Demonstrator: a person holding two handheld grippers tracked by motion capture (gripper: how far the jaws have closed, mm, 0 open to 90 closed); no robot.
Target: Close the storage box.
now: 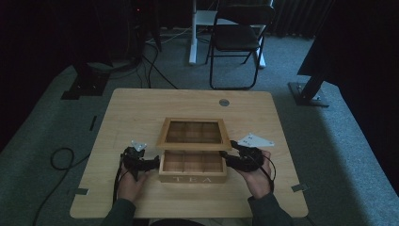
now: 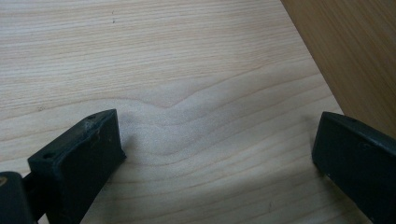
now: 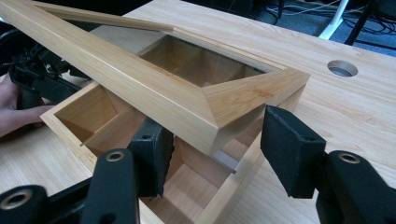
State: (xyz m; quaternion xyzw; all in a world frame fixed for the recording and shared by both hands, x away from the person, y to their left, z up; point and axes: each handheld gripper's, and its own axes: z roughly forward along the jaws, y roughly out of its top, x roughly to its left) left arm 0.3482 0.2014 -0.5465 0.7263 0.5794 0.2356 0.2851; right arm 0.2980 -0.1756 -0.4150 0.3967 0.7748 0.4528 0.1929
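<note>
From the high view, a pale wooden desk with rounded corners carries a wooden tea box lettered TEA on its front, its glass-paned lid raised and tilted back; the box sits near the desk's front edge with bare wood all around it. The left tool sits just beside the box's left wall, the right tool at its right rim, and a white card lies right of the lid. In the left gripper view, the left tool is spread wide over smooth wavy grain, the box wall at its right edge, nothing between the jaws. In the right gripper view, the right tool gapes open, one jaw inside the box's compartments, the other outside, straddling the box's side wall below the mitred corner of the lid.
</note>
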